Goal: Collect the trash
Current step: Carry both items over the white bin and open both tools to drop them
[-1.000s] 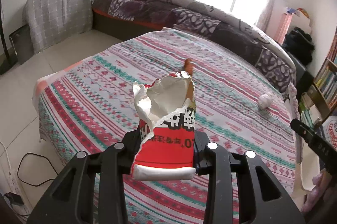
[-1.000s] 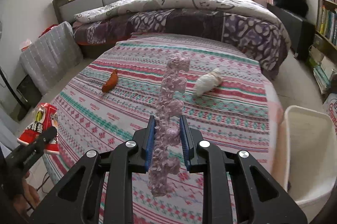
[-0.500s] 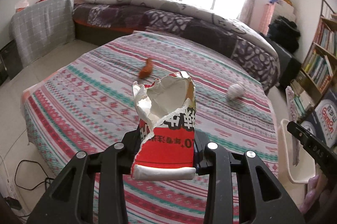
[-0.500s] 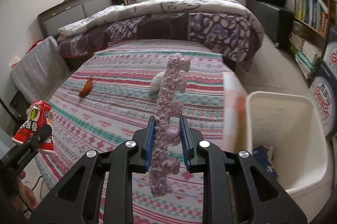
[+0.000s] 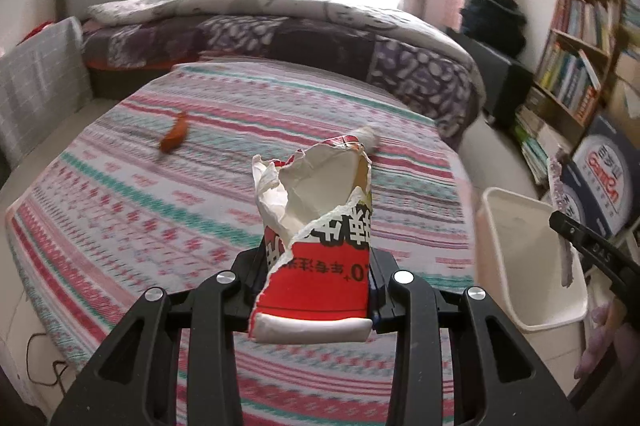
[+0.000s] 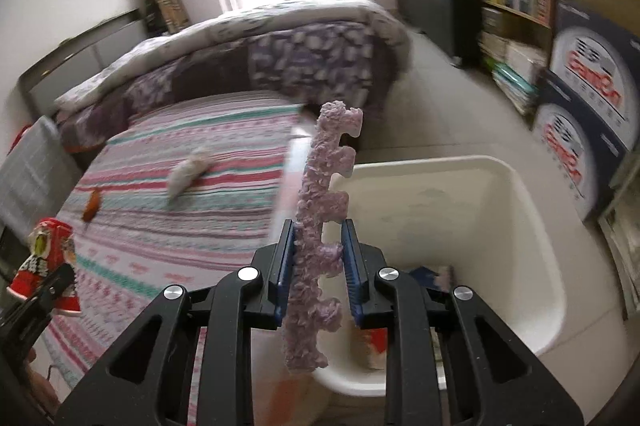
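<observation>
The left claw (image 5: 316, 276) pinches a torn red carton (image 5: 316, 238), the right claw (image 6: 318, 262) pinches a purple strip (image 6: 320, 226), with the white bin (image 6: 532, 226) at its 2 o'clock.

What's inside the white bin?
The white bin holds some trash at the bottom: something dark blue and a reddish scrap. The right gripper and its purple foam strip hide the rest.
</observation>
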Action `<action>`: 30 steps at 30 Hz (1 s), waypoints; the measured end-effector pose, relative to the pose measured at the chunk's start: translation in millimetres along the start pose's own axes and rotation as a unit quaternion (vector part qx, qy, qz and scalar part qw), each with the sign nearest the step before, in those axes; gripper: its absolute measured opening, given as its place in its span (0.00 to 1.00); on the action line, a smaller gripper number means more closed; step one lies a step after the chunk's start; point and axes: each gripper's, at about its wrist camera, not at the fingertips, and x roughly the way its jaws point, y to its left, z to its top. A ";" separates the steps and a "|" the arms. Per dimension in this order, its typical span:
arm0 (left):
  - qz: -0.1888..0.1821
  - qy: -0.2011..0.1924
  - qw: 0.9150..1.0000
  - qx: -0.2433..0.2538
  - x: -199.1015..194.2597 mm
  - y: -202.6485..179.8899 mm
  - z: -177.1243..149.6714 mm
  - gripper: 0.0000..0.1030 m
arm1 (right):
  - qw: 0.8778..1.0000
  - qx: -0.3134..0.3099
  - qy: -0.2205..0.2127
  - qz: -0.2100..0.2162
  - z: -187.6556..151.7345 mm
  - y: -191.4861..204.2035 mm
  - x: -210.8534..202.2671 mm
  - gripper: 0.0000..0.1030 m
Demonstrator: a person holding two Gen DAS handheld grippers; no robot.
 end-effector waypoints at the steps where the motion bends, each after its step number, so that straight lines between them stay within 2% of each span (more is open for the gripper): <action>1: -0.005 0.001 1.000 0.006 1.5 -7.5 0.7 0.35 | 1.000 0.009 0.001 -0.007 -0.3 -9.1 0.7 0.22; 5: -0.030 0.004 0.999 0.027 8.8 -36.5 4.0 0.35 | 0.999 0.038 0.007 -0.031 -0.2 -39.5 4.9 0.28; 8: -0.044 0.008 0.998 0.041 14.7 -59.5 7.0 0.35 | 0.997 0.057 0.000 -0.052 -0.2 -57.2 4.1 0.53; 10: -0.054 0.009 0.997 0.052 18.2 -76.0 9.0 0.35 | 0.996 0.069 -0.008 -0.064 -0.3 -68.4 1.7 0.60; 12: -0.064 0.010 0.996 0.064 20.4 -92.2 10.0 0.35 | 0.994 0.082 -0.010 -0.071 -0.4 -77.9 0.6 0.72; 15: -0.080 0.011 0.993 0.087 23.3 -117.5 10.8 0.36 | 0.992 0.095 -0.018 -0.085 -1.4 -91.9 -1.8 0.80; 20: -0.101 0.020 0.989 0.108 29.6 -149.2 9.0 0.36 | 0.988 0.114 -0.029 -0.100 -3.2 -110.6 -9.3 0.84; 30: -0.154 0.046 0.978 0.131 45.0 -206.5 5.7 0.38 | 0.979 0.156 -0.041 -0.127 -7.5 -145.4 -20.8 0.85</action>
